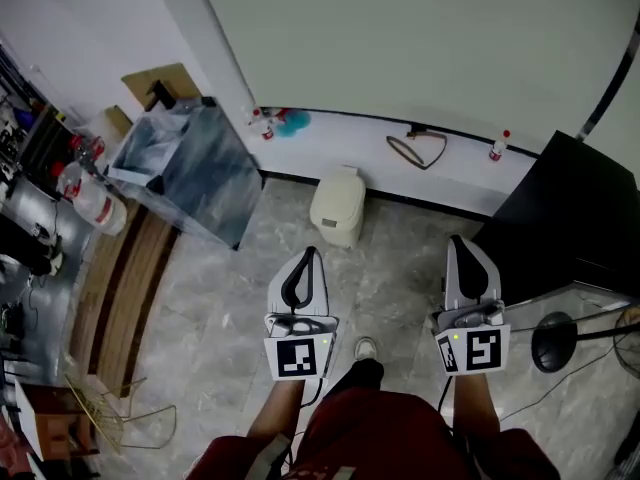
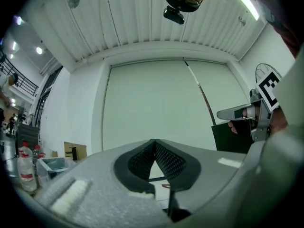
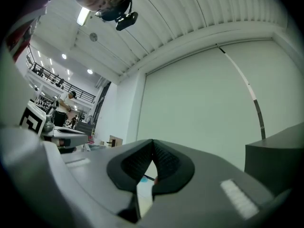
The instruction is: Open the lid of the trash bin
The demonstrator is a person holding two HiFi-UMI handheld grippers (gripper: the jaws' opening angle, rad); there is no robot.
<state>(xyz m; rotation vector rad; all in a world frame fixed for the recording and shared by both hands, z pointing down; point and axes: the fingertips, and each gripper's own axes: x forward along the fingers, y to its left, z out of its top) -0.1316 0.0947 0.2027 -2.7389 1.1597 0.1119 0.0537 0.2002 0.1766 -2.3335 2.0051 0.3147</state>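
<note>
The cream trash bin (image 1: 337,206) stands on the marble floor against the white ledge, its lid down. Both grippers are held out level in front of the person, short of the bin. My left gripper (image 1: 311,252) points at the bin from just below it in the head view, its jaws shut to a point with nothing between them (image 2: 154,141). My right gripper (image 1: 458,239) is off to the bin's right, also shut and empty (image 3: 153,141). The bin is hidden in both gripper views.
A plastic-wrapped grey box (image 1: 190,163) sits left of the bin and a black cabinet (image 1: 570,218) to the right. On the ledge lie a brown cord loop (image 1: 418,148) and small bottles (image 1: 498,146). Wooden planks (image 1: 120,288) and a wire rack (image 1: 110,408) lie at the left; a fan base (image 1: 555,341) stands at the right.
</note>
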